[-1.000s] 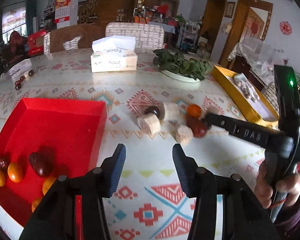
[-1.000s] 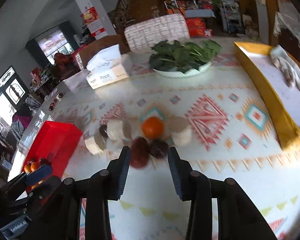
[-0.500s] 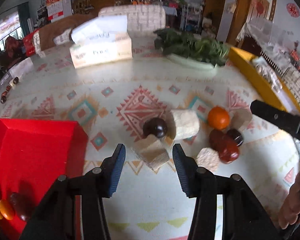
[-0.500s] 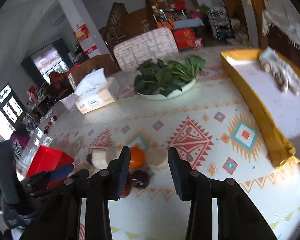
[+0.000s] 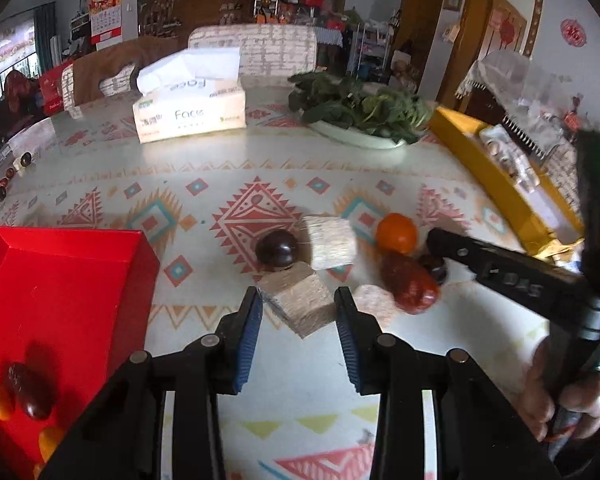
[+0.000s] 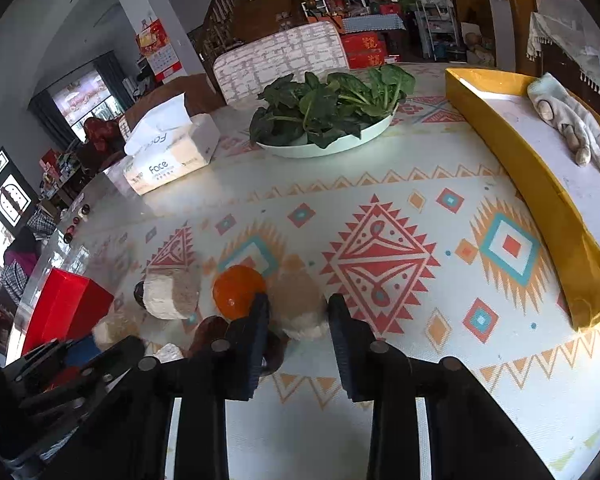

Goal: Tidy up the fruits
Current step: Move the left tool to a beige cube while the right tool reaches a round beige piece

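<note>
Both tongs are angling steeply down toward the patterned, glossy surface [image 5: 260, 168]. The left tongs [image 5: 298, 308] are closing around a pale, fibrous, blocky chunk [image 5: 298, 304]; whether the pads are touching it yet I cannot tell. The right tongs [image 6: 298, 318] are closing around a pale, rounded, rough chunk [image 6: 300, 300], just beside a smooth orange round fruit [image 6: 236, 290]. A wrinkled red date [image 5: 408, 286] is lying near the right tongs' tip. The red cardboard tray [image 5: 60, 280] is holding several small fruits.
</note>
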`<act>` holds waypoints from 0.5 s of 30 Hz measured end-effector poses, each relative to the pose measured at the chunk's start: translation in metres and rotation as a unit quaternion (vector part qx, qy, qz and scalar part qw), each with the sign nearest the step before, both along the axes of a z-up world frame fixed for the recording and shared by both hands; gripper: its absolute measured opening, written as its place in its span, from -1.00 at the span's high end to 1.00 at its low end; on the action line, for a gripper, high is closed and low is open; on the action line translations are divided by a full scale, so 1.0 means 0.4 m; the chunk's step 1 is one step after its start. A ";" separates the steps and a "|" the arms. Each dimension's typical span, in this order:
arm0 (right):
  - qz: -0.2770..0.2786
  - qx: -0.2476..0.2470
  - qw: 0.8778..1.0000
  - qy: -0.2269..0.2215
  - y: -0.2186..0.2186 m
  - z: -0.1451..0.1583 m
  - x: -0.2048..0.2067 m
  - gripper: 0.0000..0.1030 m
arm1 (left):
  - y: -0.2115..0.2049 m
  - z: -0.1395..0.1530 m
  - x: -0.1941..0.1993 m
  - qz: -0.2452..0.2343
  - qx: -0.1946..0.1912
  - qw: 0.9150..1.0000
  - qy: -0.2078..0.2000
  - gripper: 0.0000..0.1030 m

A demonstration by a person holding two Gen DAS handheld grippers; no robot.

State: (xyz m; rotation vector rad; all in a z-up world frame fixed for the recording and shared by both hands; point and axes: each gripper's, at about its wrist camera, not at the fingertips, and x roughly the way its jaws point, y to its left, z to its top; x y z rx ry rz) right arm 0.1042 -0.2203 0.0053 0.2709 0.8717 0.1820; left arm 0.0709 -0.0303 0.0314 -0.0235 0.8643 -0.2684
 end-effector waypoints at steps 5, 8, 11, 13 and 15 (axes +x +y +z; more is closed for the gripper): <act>-0.021 0.005 1.000 0.000 -0.014 0.006 -0.025 0.36 | 0.043 0.067 -0.082 -0.002 -0.028 0.999 -0.023 0.30; -0.025 -0.008 1.000 -0.011 -0.011 0.031 -0.053 0.36 | 0.088 0.106 -0.130 0.004 -0.034 0.999 -0.040 0.30; -0.022 -0.004 0.999 -0.027 -0.003 0.076 -0.100 0.36 | 0.155 0.141 -0.184 0.018 -0.037 0.997 -0.059 0.30; -0.014 -0.005 0.999 -0.037 0.014 0.106 -0.128 0.36 | 0.202 0.155 -0.217 0.029 -0.037 0.996 -0.069 0.30; 0.003 -0.007 0.999 -0.047 0.049 0.142 -0.158 0.36 | 0.247 0.160 -0.238 0.043 -0.042 0.995 -0.074 0.30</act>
